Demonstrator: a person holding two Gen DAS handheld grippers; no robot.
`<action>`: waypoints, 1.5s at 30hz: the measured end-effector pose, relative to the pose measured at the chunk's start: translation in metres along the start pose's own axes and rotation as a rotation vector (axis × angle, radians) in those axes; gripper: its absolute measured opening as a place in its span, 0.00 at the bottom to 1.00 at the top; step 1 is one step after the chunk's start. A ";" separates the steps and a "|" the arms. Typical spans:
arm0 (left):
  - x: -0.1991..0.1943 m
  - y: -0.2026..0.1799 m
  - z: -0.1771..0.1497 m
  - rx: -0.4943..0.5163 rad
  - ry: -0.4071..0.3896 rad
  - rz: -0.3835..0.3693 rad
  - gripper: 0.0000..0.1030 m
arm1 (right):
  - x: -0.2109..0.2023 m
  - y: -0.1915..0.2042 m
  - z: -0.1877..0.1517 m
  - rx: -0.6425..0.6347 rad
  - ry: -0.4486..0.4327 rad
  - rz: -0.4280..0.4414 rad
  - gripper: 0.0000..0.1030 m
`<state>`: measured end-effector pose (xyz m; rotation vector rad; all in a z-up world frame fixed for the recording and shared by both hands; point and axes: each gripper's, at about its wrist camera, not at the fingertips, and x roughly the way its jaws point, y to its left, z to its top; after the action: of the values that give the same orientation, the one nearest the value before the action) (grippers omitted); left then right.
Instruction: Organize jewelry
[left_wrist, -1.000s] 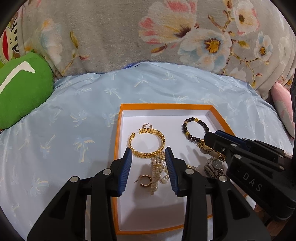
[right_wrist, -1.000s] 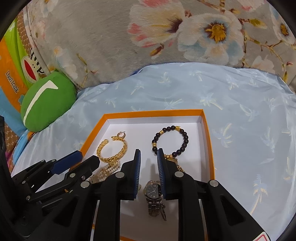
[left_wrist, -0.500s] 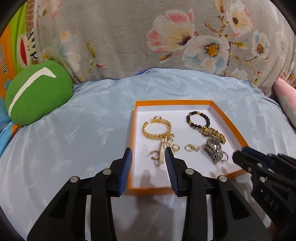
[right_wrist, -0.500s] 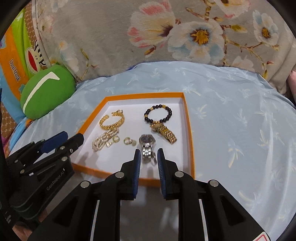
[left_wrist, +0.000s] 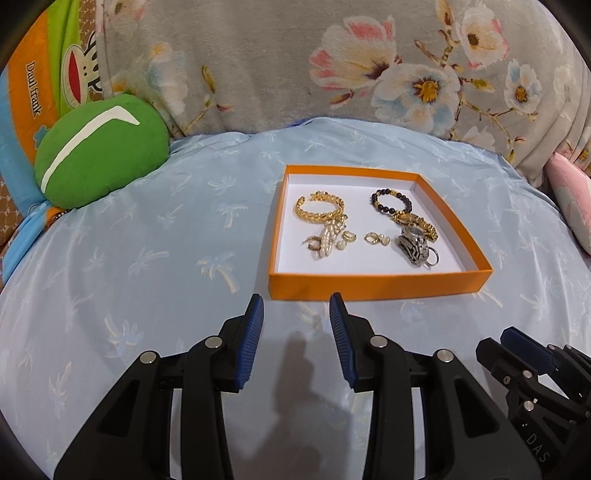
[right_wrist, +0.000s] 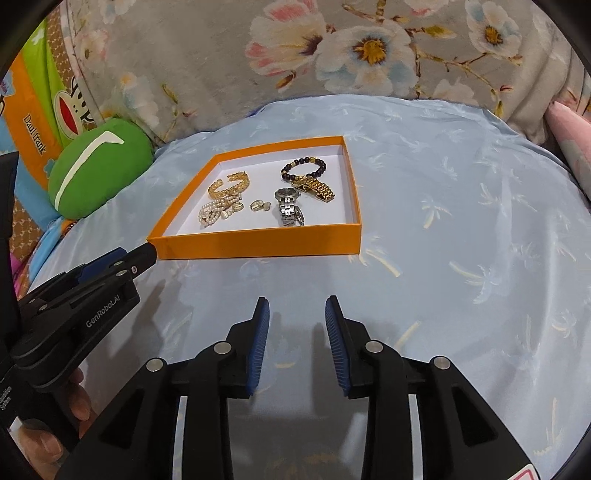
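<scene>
An orange box (left_wrist: 373, 286) (right_wrist: 258, 244) with a white floor lies on the light blue bedspread. In it are a gold chain bangle (left_wrist: 319, 211) (right_wrist: 229, 186), a pearl bracelet (left_wrist: 328, 238) (right_wrist: 216, 210), small gold earrings (left_wrist: 373, 238) (right_wrist: 258, 205), a black bead bracelet (left_wrist: 389, 201) (right_wrist: 304, 170), a gold watch (left_wrist: 415, 221) (right_wrist: 316, 189) and a silver watch (left_wrist: 415, 245) (right_wrist: 288, 206). My left gripper (left_wrist: 295, 312) is open and empty, on the near side of the box. My right gripper (right_wrist: 297, 314) is open and empty, also short of the box.
A green round cushion (left_wrist: 99, 151) (right_wrist: 98, 168) lies at the left. A floral blanket (left_wrist: 332, 62) rises behind the bed. A pink pillow (left_wrist: 570, 199) sits at the right edge. The other gripper shows in each view: right (left_wrist: 517, 365), left (right_wrist: 107, 273).
Both grippers have pulled back out of the box toward me; the box now lies farther ahead. The right gripper's jaws have opened wider. The jewelry stays in the box.
</scene>
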<state>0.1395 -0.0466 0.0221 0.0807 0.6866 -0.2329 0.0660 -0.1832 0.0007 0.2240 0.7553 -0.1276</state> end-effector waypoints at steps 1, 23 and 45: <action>-0.001 0.000 -0.002 -0.002 0.003 0.003 0.34 | -0.001 0.001 0.000 -0.003 -0.002 -0.003 0.32; 0.020 0.010 0.004 -0.030 0.072 0.016 0.35 | 0.017 -0.010 0.009 0.036 0.038 -0.013 0.33; 0.019 -0.001 0.005 0.031 0.054 0.037 0.46 | 0.026 -0.005 0.015 0.006 0.041 -0.054 0.46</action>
<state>0.1566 -0.0519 0.0136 0.1295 0.7351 -0.2062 0.0933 -0.1924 -0.0073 0.2121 0.8022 -0.1770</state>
